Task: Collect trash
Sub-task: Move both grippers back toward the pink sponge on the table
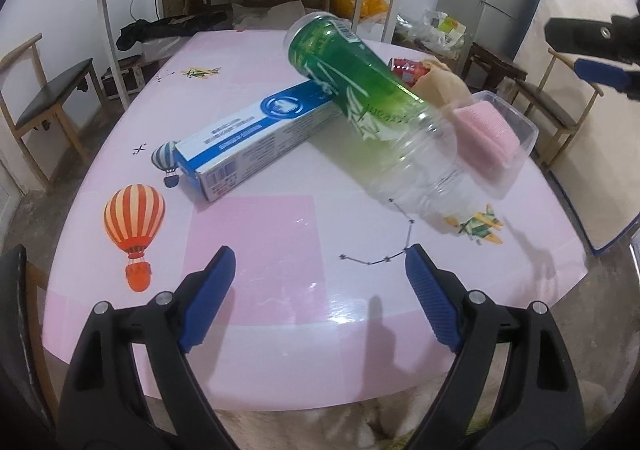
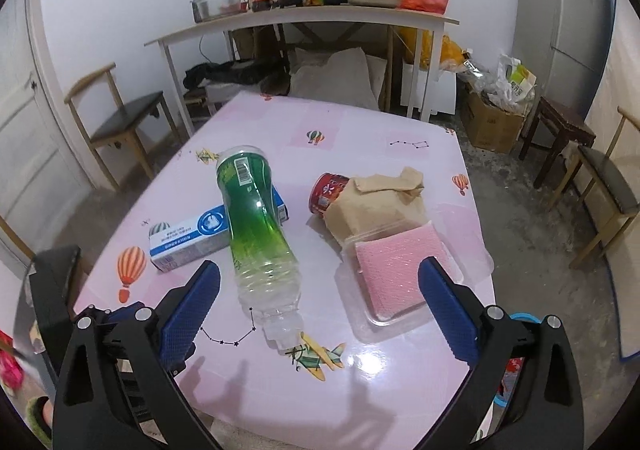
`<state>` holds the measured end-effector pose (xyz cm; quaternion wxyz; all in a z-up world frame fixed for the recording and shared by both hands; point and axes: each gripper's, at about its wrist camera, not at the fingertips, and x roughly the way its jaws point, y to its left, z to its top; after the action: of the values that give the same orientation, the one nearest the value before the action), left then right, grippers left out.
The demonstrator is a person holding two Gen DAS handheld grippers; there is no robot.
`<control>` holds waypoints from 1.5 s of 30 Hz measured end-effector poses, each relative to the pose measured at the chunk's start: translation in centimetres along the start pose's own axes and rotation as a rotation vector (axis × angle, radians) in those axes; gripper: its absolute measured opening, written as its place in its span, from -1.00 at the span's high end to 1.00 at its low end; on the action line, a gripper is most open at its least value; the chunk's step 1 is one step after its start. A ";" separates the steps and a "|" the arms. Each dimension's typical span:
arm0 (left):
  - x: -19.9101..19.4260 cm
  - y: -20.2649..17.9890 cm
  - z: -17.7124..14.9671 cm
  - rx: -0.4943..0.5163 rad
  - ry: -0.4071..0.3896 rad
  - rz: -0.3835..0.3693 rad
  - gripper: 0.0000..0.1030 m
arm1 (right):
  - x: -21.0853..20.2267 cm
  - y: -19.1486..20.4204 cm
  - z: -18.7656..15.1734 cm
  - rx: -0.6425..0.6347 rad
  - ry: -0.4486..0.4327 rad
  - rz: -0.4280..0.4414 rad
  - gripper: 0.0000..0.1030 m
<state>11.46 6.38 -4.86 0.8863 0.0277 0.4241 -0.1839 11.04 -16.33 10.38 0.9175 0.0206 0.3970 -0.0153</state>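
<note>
A pink table (image 2: 360, 137) with balloon and aeroplane prints carries the trash; a plastic bottle (image 2: 256, 234) with a green label lies at centre frame in the right wrist view, its base propped on a blue and white carton (image 2: 188, 238) and its neck pointing toward the lower edge; right of centre a red can (image 2: 326, 191) lies on its side, touching a crumpled brown paper bag (image 2: 380, 201); below the bag sits a clear plastic tray (image 2: 476, 262) holding a pink pad (image 2: 388, 274).

The right gripper (image 2: 320, 294), at the bottom of its own view, has its blue pads spread wide with nothing pinched, the bottle's neck lying on the table between them; the left gripper (image 1: 320, 282), low in the left wrist view, is likewise spread, over bare tabletop, apart from the bottle (image 1: 360, 97) and the carton (image 1: 256, 137).
</note>
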 end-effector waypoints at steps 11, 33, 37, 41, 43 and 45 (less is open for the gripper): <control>1.1 0.8 -0.8 0.014 0.017 0.027 -0.62 | 2.0 3.1 0.3 -0.096 0.007 -0.096 -0.87; 2.4 2.6 -1.6 0.017 0.018 0.035 -0.62 | 5.4 6.1 2.3 -0.125 -0.026 0.006 -0.87; 2.3 2.9 -1.4 -0.006 0.026 0.040 -0.62 | 6.1 6.4 2.7 -0.135 -0.032 0.024 -0.87; 2.1 2.8 -1.3 -0.004 0.035 0.048 -0.62 | 7.2 6.4 2.9 -0.121 -0.012 0.065 -0.87; 2.0 2.7 -1.3 -0.010 0.039 0.050 -0.62 | 7.7 6.4 3.0 -0.117 -0.007 0.078 -0.87; 1.9 2.7 -1.4 -0.013 0.038 0.053 -0.62 | 8.0 6.2 3.1 -0.111 -0.007 0.088 -0.87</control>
<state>12.47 8.55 -7.45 0.8830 0.0368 0.4409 -0.1569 19.06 -10.37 6.82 0.9183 -0.0129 0.3929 0.0472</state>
